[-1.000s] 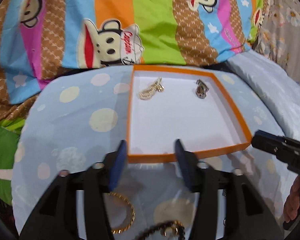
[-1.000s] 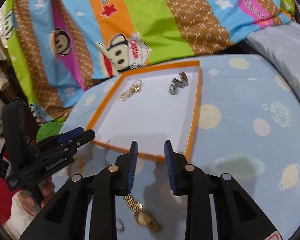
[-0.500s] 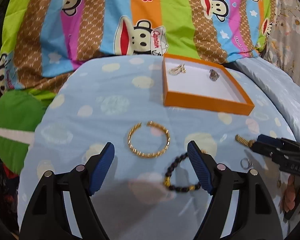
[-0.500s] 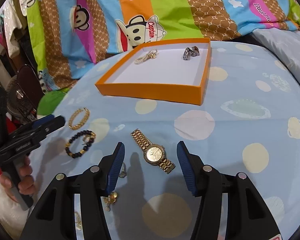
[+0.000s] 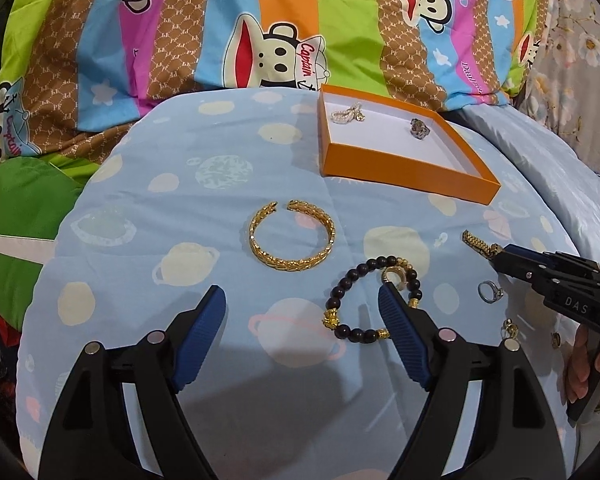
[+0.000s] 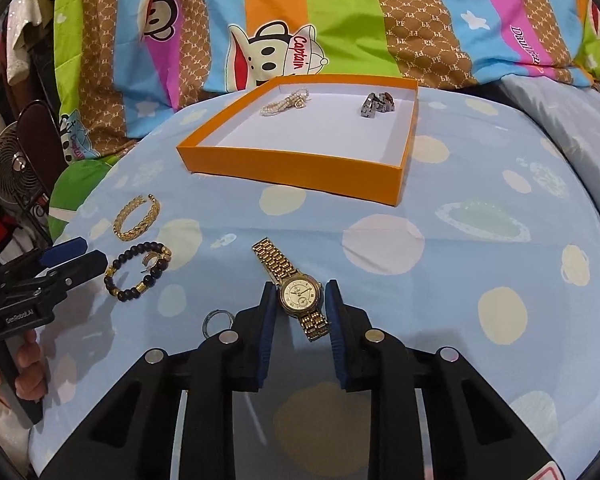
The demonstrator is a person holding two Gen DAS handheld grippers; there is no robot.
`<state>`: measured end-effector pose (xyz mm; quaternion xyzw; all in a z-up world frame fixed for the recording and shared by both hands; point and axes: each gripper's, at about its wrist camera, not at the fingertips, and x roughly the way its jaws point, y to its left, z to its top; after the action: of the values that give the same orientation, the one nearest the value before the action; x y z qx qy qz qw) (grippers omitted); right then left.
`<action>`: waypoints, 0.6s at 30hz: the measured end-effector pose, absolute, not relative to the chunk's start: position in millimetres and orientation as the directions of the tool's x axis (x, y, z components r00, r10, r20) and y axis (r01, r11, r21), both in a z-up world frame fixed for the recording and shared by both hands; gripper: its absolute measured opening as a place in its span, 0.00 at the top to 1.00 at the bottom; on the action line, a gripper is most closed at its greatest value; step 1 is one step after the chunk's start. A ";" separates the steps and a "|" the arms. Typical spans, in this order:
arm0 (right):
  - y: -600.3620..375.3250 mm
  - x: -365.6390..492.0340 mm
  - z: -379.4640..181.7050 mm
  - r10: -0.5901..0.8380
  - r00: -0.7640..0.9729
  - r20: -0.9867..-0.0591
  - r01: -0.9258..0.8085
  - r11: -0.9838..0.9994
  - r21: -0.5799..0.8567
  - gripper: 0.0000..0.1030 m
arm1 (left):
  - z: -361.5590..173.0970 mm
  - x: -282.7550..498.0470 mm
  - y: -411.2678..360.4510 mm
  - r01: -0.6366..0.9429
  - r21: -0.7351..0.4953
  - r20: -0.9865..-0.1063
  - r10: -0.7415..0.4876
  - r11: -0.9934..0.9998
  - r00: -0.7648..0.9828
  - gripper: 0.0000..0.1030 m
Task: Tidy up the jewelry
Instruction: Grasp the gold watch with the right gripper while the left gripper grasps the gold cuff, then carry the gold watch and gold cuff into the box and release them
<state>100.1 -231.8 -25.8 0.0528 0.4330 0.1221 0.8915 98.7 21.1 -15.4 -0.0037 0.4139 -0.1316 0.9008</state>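
An orange box [image 5: 404,168] [image 6: 300,168] lies at the back of the blue spotted bedding and holds a pearl piece [image 6: 285,101] and a silver piece [image 6: 377,104]. A gold bangle [image 5: 292,236] [image 6: 137,217] and a dark bead bracelet [image 5: 370,300] [image 6: 138,270] lie in front of it. My left gripper [image 5: 302,312] is open just before both, its right finger beside the bead bracelet. My right gripper [image 6: 301,304] is open with its fingers either side of a gold watch [image 6: 298,290] lying flat.
A silver ring [image 6: 216,320] [image 5: 490,291] lies left of my right gripper. Small gold pieces [image 5: 510,328] lie near the right gripper in the left wrist view. A striped cartoon quilt [image 6: 300,20] lies behind the box. A small fan [image 6: 16,172] stands far left.
Both grippers pulled back from the box and dropped low over the bedding. The left opened wide before the bracelets. The right moved down around the watch and its fingers narrowed.
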 end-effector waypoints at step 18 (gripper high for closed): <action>-240.2 99.7 -25.9 0.276 0.598 -0.753 -0.148 0.961 0.234 0.79 | -27.1 157.9 10.3 0.118 -0.048 -0.799 -0.109 0.992 0.592 0.26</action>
<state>99.7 -240.2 -25.9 0.0737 0.4323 0.1191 0.8908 157.9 10.3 -27.1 0.0050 0.4473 -0.0637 0.8921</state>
